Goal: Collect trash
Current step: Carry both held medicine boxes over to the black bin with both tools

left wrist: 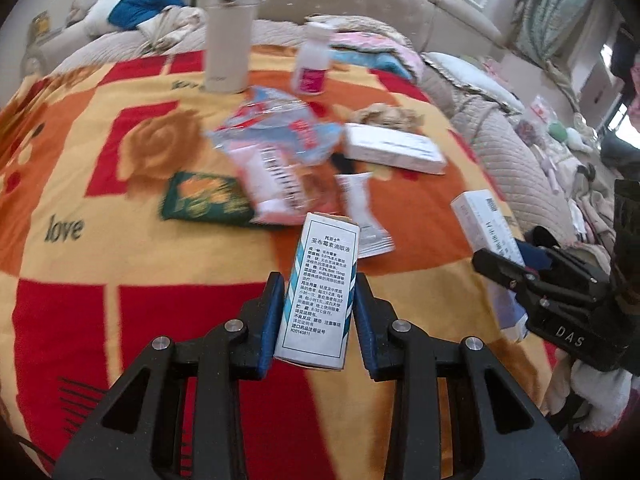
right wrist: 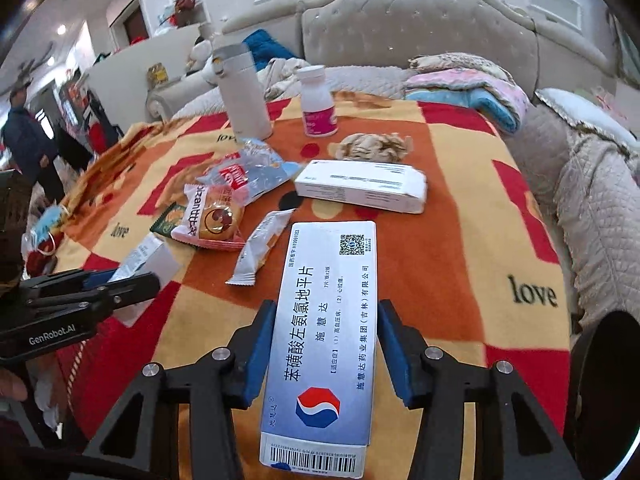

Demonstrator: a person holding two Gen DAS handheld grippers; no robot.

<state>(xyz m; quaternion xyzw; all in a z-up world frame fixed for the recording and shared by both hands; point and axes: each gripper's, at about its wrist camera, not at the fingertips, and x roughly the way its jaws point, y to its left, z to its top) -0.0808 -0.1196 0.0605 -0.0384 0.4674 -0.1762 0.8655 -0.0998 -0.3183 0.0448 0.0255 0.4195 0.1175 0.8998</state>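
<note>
while the left gripper (left wrist: 319, 316) jaws pinch an eye-drop box (left wrist: 318, 294), the right gripper (right wrist: 323, 352) jaws clamp a tablet box (right wrist: 326, 336).

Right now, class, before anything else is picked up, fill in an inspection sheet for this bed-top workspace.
Surface: patterned blanket on a bed.
Job's things: eye-drop box and tablet box, both held; snack wrappers, sachet and crumpled tissue lie on the blanket.
Clutter: flask and pill bottle upright; long white box lying flat.
Grippers: left gripper shut on eye-drop box; right gripper shut on tablet box.
Cables: nothing seen.
Surroundings: padded headboard, folded quilts, person standing far left.
</note>
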